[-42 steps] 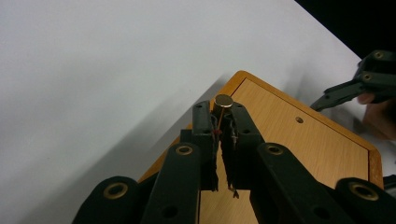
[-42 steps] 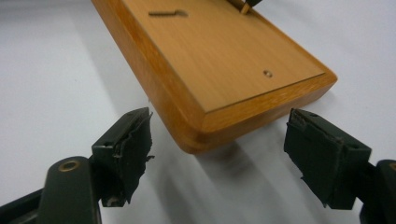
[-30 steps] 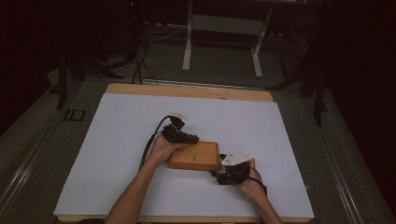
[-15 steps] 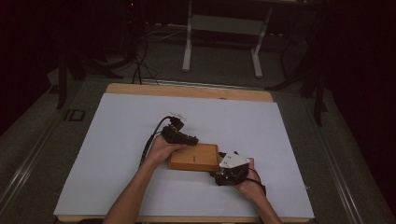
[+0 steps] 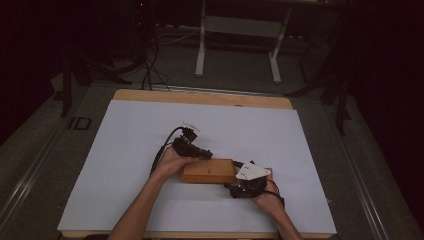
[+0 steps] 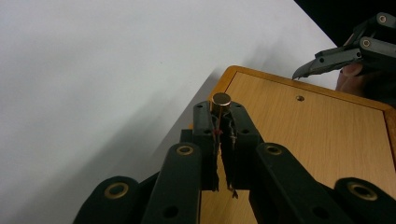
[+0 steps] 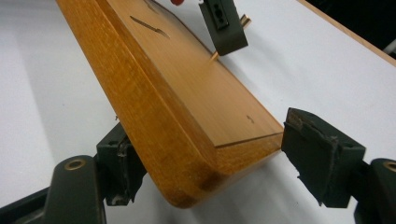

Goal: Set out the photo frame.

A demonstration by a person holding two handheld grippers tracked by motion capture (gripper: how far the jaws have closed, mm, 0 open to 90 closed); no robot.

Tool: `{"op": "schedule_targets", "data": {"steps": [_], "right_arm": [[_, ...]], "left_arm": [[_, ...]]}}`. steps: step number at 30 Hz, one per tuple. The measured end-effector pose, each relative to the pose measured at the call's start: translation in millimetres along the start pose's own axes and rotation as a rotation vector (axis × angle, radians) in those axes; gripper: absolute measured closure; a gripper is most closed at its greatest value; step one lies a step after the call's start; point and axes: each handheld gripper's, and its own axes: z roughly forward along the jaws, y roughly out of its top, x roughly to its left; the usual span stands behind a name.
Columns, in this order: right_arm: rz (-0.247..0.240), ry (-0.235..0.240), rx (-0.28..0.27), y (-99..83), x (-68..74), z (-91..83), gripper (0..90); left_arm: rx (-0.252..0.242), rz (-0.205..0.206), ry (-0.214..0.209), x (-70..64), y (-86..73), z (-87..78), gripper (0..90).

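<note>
White table cover (image 5: 125,165) is bare on the left, far side and right, so there is wide room to pass on all sides. Only obstacle is the wooden board (image 5: 207,171), near the front edge at centre. Left gripper (image 5: 197,150) crowds the board's far left edge, right gripper (image 5: 245,186) its right end. Right gripper's jaws straddle the board corner (image 7: 196,186), small gap on one side. Narrow strip of cover between board and front edge.

place: lab/workshop | cues: white-topped table (image 5: 150,140), metal stand (image 5: 237,30), floor cables (image 5: 150,70), dark surroundings
</note>
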Motion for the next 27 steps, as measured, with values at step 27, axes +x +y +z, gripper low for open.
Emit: {"op": "schedule_targets", "data": {"steps": [27], "right_arm": [[0.003,0.032,-0.054,7.0,-3.4,-3.5,44.1]], "left_arm": [[-0.17,0.1,0.155,-8.1,-22.4,-31.9,61.7]]}}
